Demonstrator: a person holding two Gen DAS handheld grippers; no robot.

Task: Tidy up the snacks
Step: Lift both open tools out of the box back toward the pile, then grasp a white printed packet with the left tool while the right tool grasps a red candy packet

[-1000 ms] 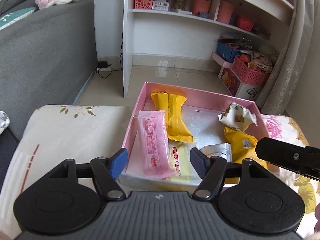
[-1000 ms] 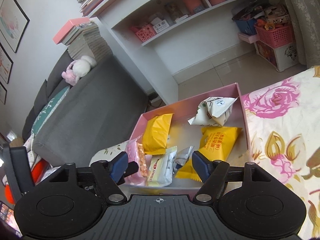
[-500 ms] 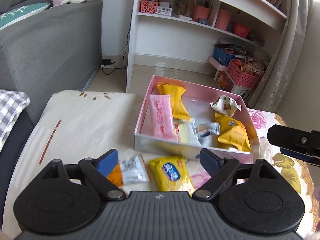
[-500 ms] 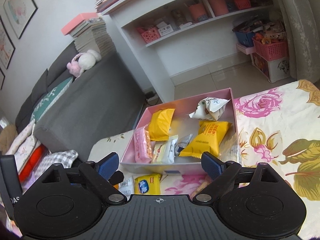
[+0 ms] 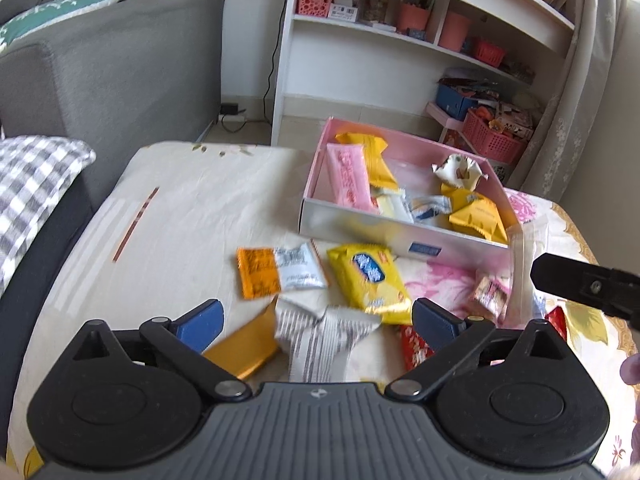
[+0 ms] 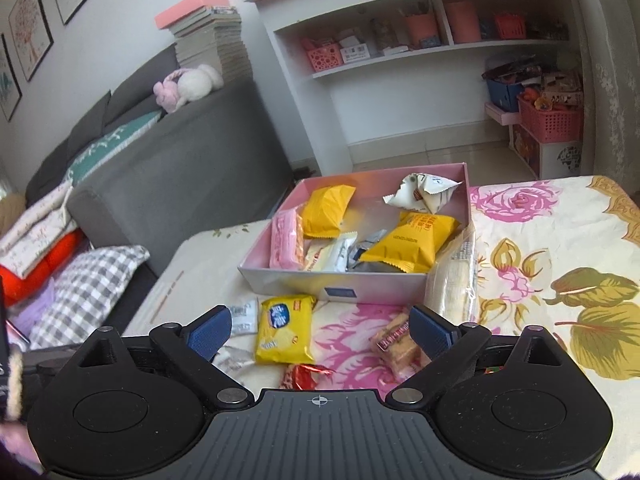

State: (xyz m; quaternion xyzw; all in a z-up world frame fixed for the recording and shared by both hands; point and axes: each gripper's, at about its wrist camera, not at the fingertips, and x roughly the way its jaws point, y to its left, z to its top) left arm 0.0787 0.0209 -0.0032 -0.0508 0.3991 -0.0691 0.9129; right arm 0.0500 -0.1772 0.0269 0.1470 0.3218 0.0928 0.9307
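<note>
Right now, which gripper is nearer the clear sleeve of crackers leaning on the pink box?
Right. The right gripper has the clear cracker sleeve just past its right fingertip. The left gripper sits further left, over loose packets, the sleeve off to its right.

My left black tongs (image 5: 316, 316) and right black tongs (image 6: 320, 326) have just been opening, both empty, angled downward.

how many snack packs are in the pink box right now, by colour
In the pink box, as seen from the right wrist view:
yellow packs: 2
white or cream packs: 2
pink pack: 1
silver pack: 1
total: 6
</note>
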